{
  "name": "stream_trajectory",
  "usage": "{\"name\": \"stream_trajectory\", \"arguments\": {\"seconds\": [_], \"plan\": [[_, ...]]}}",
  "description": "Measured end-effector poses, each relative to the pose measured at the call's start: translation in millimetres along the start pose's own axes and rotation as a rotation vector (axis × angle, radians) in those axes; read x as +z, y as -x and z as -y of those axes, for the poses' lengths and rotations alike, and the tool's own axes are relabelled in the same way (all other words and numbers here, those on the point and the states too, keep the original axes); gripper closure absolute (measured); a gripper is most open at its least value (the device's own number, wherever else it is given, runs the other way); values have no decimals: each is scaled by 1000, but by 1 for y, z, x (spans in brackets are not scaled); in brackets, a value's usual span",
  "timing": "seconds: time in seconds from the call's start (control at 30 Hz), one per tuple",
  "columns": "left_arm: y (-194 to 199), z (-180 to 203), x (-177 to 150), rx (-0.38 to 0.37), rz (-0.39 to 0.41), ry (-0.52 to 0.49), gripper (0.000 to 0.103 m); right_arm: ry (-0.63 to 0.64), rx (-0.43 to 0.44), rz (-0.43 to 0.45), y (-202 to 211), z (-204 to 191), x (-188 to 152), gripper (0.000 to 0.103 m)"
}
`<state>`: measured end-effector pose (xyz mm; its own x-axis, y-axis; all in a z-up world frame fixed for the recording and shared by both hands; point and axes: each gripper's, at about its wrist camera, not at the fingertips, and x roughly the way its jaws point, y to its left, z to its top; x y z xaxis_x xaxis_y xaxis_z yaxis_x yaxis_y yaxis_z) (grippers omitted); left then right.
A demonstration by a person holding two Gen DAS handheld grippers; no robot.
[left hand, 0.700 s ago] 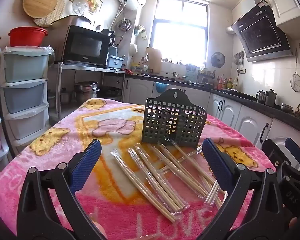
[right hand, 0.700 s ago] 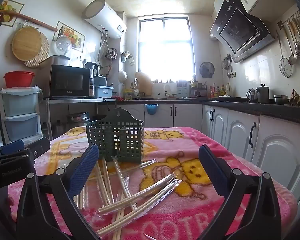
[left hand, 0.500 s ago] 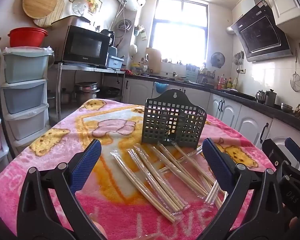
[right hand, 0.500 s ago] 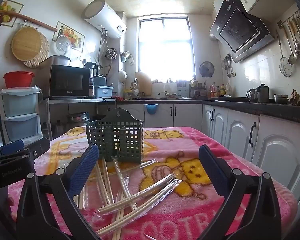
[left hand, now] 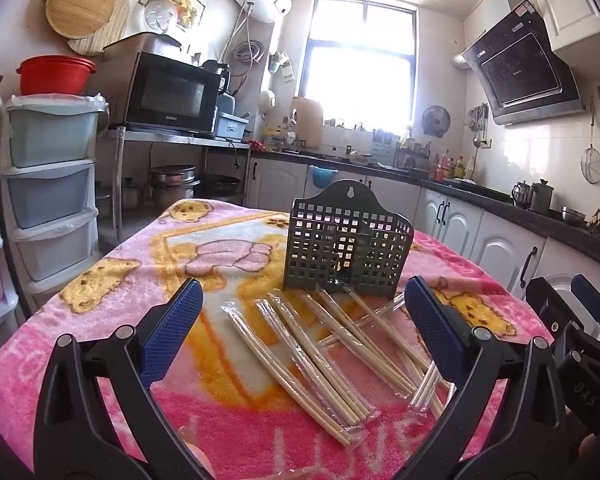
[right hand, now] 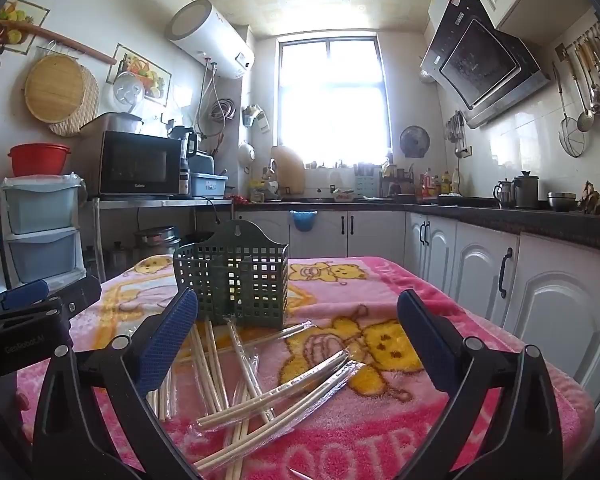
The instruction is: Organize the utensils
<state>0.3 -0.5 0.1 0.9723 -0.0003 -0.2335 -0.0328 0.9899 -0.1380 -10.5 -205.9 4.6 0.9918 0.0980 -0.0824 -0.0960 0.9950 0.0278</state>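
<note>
A dark green perforated utensil basket (left hand: 346, 242) (right hand: 236, 280) stands upright on a pink blanket-covered table (left hand: 112, 276) (right hand: 424, 412). In front of it lie several pairs of wooden chopsticks in clear plastic sleeves (left hand: 300, 356) (right hand: 276, 388), scattered and partly crossing. My left gripper (left hand: 300, 324) hovers open over the near part of the pile with nothing between its fingers. My right gripper (right hand: 296, 336) is level, also open and empty, above the chopsticks. Each gripper shows at the edge of the other's view, as the right gripper (left hand: 572, 328) and the left gripper (right hand: 28, 312).
White base cabinets (right hand: 480, 276) and a dark counter run along the right and back. Stacked plastic drawers (left hand: 48, 196) with a red bowl stand left of the table, near a microwave (left hand: 168, 94) on a metal shelf. The table's edges drop off on both sides.
</note>
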Motion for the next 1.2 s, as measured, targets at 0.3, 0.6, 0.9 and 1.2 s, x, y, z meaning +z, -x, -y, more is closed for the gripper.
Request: {"name": "stream_trajectory", "arguments": {"seconds": [0.3, 0.6, 0.9, 1.2], "plan": [[0, 0, 0, 1, 4, -1, 10, 1, 0, 1, 1, -3, 5, 6], [1, -1, 4, 0, 2, -1, 10, 3, -1, 2, 1, -1, 2, 6], [3, -1, 6, 2, 0, -3, 10, 1, -1, 3, 2, -2, 4, 6], [4, 0, 3, 3, 0, -3, 10, 2, 1, -1, 0, 0, 5, 6]]}}
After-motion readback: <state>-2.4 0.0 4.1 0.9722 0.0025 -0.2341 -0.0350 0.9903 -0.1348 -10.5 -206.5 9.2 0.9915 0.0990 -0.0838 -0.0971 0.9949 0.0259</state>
